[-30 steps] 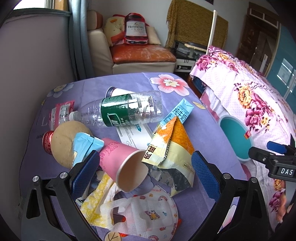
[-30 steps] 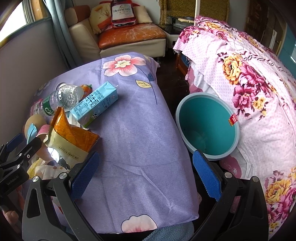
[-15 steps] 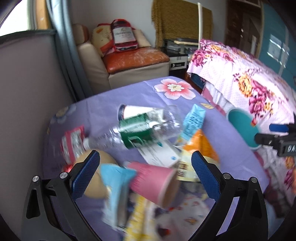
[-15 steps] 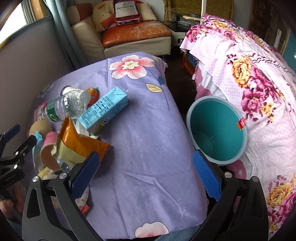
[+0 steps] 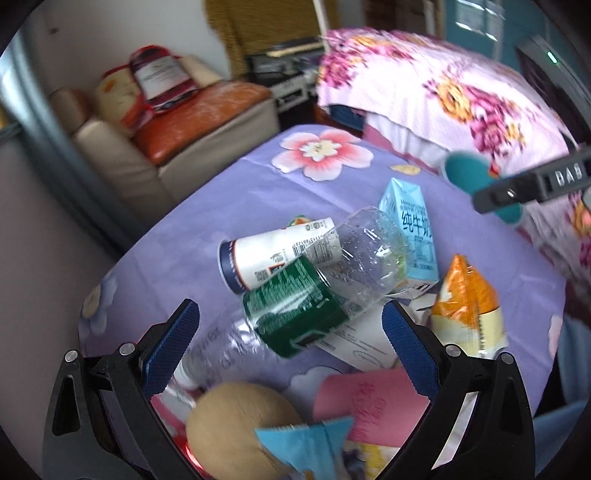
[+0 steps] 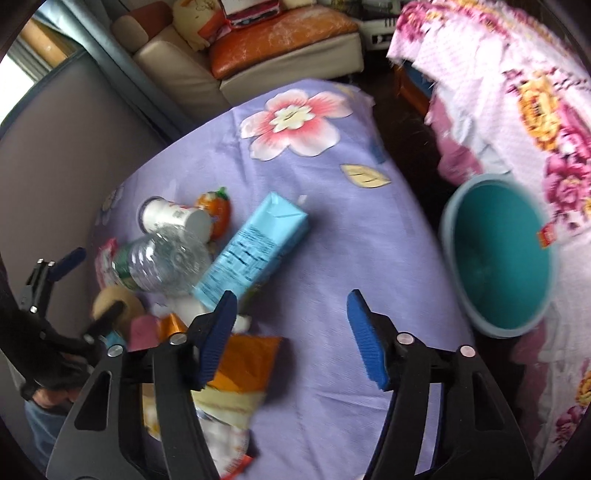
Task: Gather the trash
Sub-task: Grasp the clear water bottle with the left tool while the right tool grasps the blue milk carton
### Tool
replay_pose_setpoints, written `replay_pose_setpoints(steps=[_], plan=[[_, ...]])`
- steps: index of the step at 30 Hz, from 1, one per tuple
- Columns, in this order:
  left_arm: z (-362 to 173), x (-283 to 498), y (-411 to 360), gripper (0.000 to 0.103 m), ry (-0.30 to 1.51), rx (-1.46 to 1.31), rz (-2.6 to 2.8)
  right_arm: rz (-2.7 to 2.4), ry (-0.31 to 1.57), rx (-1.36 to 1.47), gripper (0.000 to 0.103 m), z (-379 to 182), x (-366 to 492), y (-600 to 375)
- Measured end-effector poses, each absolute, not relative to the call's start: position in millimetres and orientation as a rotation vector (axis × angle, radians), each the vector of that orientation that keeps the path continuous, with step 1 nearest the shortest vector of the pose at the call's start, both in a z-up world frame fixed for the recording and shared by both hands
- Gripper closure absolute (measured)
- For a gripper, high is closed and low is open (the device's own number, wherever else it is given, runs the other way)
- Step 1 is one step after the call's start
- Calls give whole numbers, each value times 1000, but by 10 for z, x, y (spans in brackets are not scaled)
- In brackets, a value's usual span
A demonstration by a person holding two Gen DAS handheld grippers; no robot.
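Note:
Trash lies on a purple flowered tablecloth (image 5: 236,192): a clear plastic bottle with a green label (image 5: 310,299), a white cup (image 5: 273,254), a light blue milk carton (image 5: 413,225), an orange snack bag (image 5: 465,302), a pink paper cup (image 5: 369,402) and a tan round thing (image 5: 236,432). My left gripper (image 5: 290,345) is open, its jaws either side of the bottle's green label. My right gripper (image 6: 291,332) is open and empty, just in front of the milk carton (image 6: 255,251). A teal bin (image 6: 502,254) stands right of the table.
A flowered bed (image 6: 535,92) is at the right, close to the bin. A beige sofa with an orange cushion (image 6: 280,33) stands behind the table. A grey wall (image 6: 55,140) is at the left. A small orange toy (image 6: 216,210) lies by the white cup.
My left gripper has moved forward over the pile, from the pink cup to the bottle. My right gripper has moved forward and left toward the milk carton and its jaws have narrowed.

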State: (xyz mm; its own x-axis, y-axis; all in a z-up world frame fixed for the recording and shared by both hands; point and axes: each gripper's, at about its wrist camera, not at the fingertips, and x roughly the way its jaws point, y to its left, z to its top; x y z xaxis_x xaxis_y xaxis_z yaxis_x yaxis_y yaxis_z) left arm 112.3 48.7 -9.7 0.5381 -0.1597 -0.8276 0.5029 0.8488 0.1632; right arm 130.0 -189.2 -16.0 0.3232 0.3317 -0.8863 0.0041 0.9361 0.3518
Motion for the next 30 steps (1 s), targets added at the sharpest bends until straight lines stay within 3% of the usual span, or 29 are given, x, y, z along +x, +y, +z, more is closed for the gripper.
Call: replay_pose_setpoints(steps=[15,17,19,22,30], plan=[[-508,1481,449,4,1055,461,-575,257,1405,416,43,-751,1921,-1535],[-549,1511,410,4,1060,468,-568,296,1399,456,59,-798,1933,-1558],[-557,1544,399,6,1066,441,-559,309,1381,479,62,-797,1939,-1594],[-518,1553,427,18,1065,372,-576,315,1352,475,63,-758,1953,-1610],[-447,1490,202,19,1099,392,-563,297,1237,387,63,-468,1949,-1833]])
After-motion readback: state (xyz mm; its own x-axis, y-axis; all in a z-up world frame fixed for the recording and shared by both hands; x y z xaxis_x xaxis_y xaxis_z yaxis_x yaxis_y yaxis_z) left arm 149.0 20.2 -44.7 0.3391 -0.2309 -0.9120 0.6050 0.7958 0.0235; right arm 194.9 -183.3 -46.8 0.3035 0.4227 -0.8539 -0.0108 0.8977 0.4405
